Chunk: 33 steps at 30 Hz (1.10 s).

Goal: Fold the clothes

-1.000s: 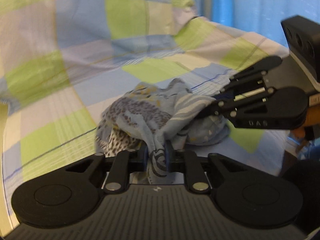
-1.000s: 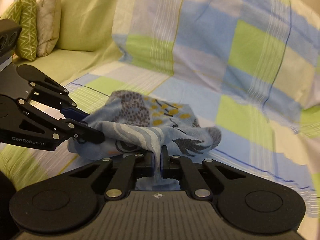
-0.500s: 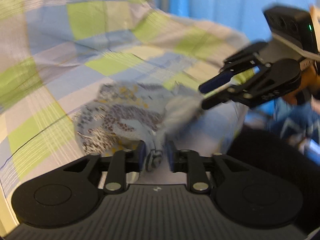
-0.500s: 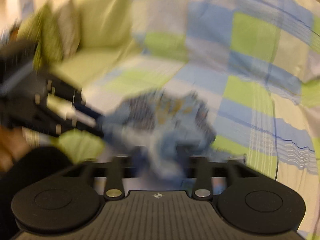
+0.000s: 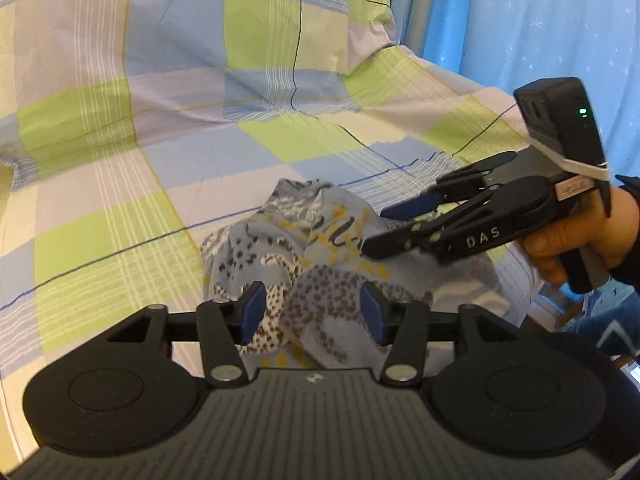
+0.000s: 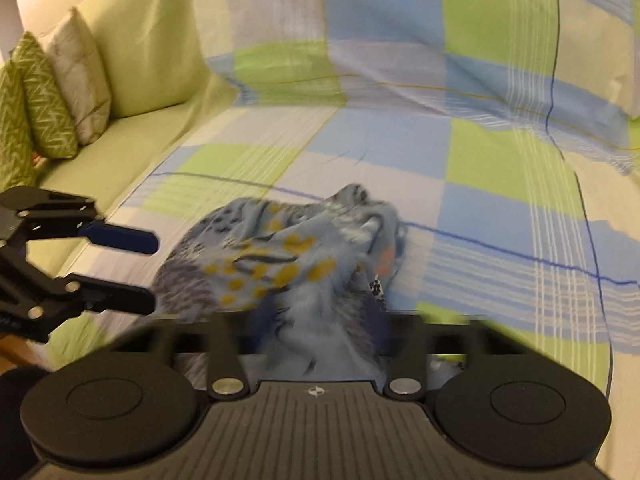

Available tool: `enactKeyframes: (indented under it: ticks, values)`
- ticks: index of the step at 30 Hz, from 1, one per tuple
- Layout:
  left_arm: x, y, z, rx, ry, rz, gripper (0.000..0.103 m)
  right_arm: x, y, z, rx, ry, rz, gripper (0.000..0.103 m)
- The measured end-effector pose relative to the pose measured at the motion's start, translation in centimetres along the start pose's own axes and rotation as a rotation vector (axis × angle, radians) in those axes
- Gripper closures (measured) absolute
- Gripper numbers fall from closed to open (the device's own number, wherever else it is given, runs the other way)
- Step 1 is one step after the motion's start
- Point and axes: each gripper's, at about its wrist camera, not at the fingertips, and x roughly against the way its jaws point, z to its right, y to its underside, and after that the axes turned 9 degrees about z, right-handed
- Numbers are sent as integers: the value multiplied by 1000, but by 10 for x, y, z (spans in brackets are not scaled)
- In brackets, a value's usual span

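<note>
Black tool (image 5: 376, 230), blue pads (image 5: 253, 316), "DAS" lettering

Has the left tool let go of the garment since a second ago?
Yes. The left tool now stands open around the garment, which lies crumpled on the checked sheet.

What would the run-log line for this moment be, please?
left gripper open | right gripper open | patterned garment bunched on checked sheet

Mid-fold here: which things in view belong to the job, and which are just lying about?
Job:
- crumpled blue patterned garment
- left gripper, open
- right gripper, open, blurred
- checked sheet under the garment

Lying about:
- green cushions
- plain green sofa back
- blue curtain
</note>
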Motion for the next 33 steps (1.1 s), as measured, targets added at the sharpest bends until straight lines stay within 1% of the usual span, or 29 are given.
enactKeyframes:
  ticks: [1, 3, 5, 8, 10, 11, 12, 13, 14, 15, 16, 17, 19, 21, 24, 25, 27, 28, 30, 31, 32, 33]
  values:
    - [3, 2, -1, 2, -6, 1, 52, 10, 2, -7, 27, 3, 0, 96]
    - [9, 5, -3, 13, -17, 6, 52, 34, 5, -24, 75, -18, -14, 97]
    - [15, 6, -5, 23, -24, 14, 51, 56, 8, -40, 120, -59, -48, 97]
    - [20, 6, -3, 29, -33, 27, 48, 85, 23, -66, 173, -158, -127, 97]
    - [18, 5, 0, 30, -36, 29, 48, 98, 33, -77, 187, -216, -178, 95]
    - [17, 5, 2, 28, -38, 29, 48, 106, 35, -80, 179, -240, -178, 89]
    - [14, 4, 5, 24, -38, 28, 47, 113, 35, -80, 158, -264, -159, 80]
    - [11, 3, 7, 18, -37, 28, 46, 120, 31, -79, 130, -284, -124, 76]
    - [8, 3, 10, 11, -39, 26, 43, 126, 27, -77, 103, -299, -86, 63]
    - [3, 3, 12, 1, -43, 20, 41, 129, 21, -72, 80, -292, -39, 49]
    - [-3, 3, 13, -7, -49, 11, 41, 132, 15, -68, 60, -281, 8, 43]
    - [-8, 4, 14, -15, -58, 0, 41, 130, 9, -63, 51, -247, 47, 36]
    - [-18, 7, 13, -24, -81, -21, 40, 111, -1, -46, 27, -170, 88, 35]
    - [-25, 9, 9, -20, -111, -31, 41, 84, -11, -24, -26, -104, 105, 35]
    - [-27, 8, -6, 15, -143, -23, 40, 40, -20, 9, -105, -57, 103, 35]
    - [-29, 6, -13, 33, -150, -23, 40, 26, -23, 18, -110, -46, 103, 34]
    - [-34, 4, -27, 74, -160, -30, 40, 3, -24, 29, -91, -16, 95, 30]
    - [-39, 2, -34, 95, -155, -40, 41, -10, -25, 33, -80, -1, 82, 29]
    - [-50, 1, -43, 129, -116, -63, 48, -32, -24, 43, -69, 15, 60, 28]
    - [-56, 1, -46, 141, -95, -76, 62, -42, -24, 49, -70, 17, 52, 28]
    - [-60, 1, -45, 130, -83, -81, 80, -51, -23, 53, -83, 6, 47, 28]
    - [-64, 1, -42, 114, -73, -84, 86, -57, -22, 57, -109, -13, 44, 29]
